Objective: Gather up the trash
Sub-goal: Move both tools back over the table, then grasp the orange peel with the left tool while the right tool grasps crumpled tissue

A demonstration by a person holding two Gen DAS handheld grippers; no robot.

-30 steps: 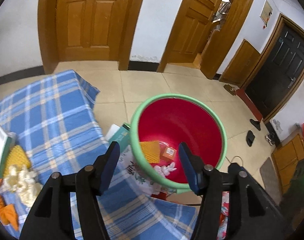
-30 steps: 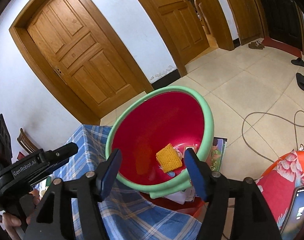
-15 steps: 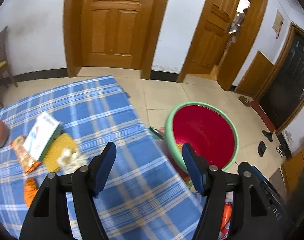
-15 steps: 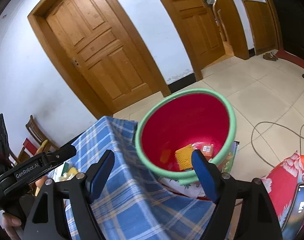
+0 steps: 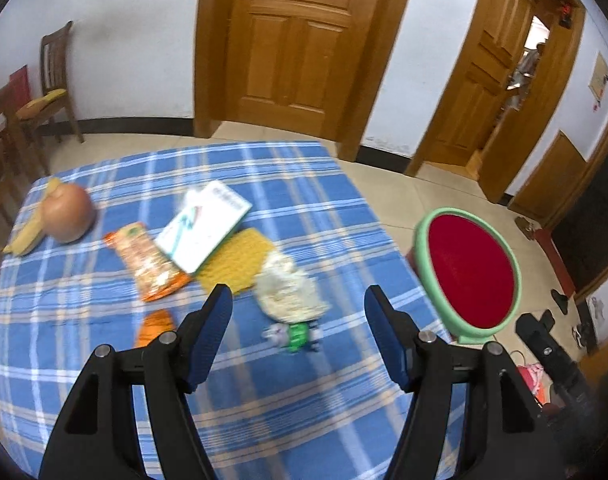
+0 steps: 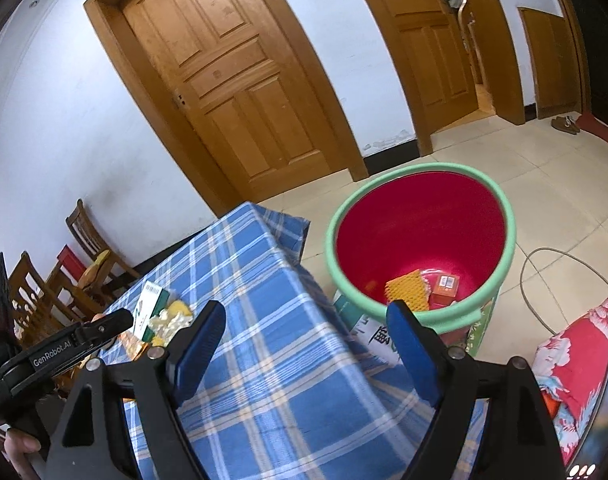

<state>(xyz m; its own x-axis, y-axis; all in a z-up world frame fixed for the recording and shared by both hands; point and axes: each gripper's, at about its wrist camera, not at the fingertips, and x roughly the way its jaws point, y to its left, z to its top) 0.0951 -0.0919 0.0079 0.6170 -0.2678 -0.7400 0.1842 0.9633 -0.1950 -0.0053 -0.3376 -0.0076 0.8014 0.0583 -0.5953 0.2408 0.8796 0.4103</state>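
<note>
My left gripper (image 5: 299, 305) stands open and empty above the blue plaid tablecloth (image 5: 304, 400). Just beyond its fingertips lie a crumpled white paper wad (image 5: 290, 288) and a small green wrapper (image 5: 297, 334). Farther back are a yellow mesh pad (image 5: 240, 260), a white and green box (image 5: 204, 230), an orange snack bag (image 5: 150, 262) and an orange scrap (image 5: 156, 325). My right gripper (image 6: 306, 314) is open and empty over the table's corner. The red bin with a green rim (image 6: 422, 220) stands beyond it and holds a yellow mesh piece (image 6: 408, 290) and an orange box (image 6: 444, 286).
A round brown fruit (image 5: 67, 216) and a banana peel (image 5: 26, 234) lie at the table's far left. Wooden chairs (image 5: 44, 96) stand by the wall. A grey cable (image 6: 544, 272) runs over the tiled floor, and a red floral cushion (image 6: 576, 364) lies at the right.
The left gripper swung away from the bin to over the table's litter. The right gripper drew back from the bin and its jaws widened. Neither holds anything.
</note>
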